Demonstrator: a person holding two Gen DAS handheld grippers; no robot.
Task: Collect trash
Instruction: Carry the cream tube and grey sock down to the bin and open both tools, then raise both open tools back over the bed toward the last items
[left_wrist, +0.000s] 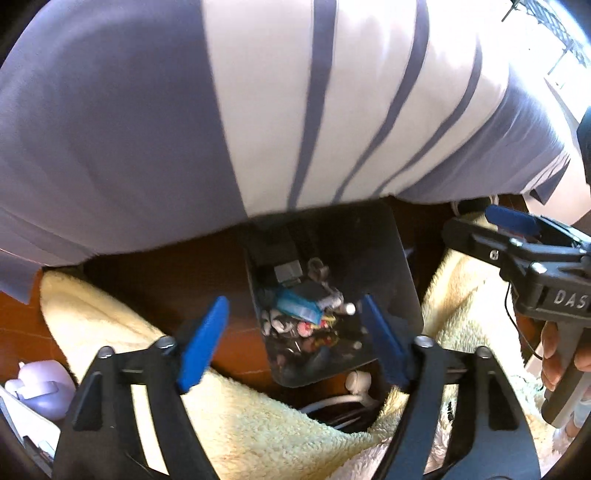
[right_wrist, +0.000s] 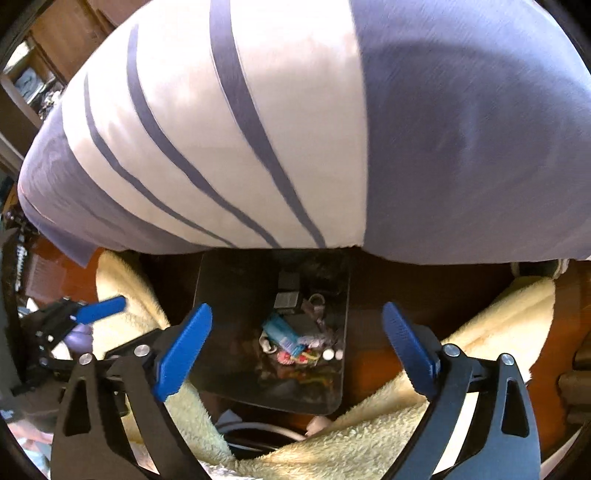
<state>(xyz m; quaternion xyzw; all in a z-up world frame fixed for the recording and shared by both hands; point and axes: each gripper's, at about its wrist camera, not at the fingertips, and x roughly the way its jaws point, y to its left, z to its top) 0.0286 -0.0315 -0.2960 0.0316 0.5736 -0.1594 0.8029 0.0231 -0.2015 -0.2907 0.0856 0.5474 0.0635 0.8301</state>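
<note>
Hovering above a dark trash bin (right_wrist: 236, 280), left gripper (left_wrist: 291, 343) and right gripper (right_wrist: 295, 350) hold fingers spread wide, empty; striped pillow (right_wrist: 258, 129) lies beyond the bin.

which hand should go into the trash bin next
Either; slightly the right. Both the right gripper and left gripper hover open and empty over the bin, the right more centred.

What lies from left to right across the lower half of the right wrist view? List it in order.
Left tongs → cream fleece towel → black bin holding trash → cream fleece blanket.
</note>
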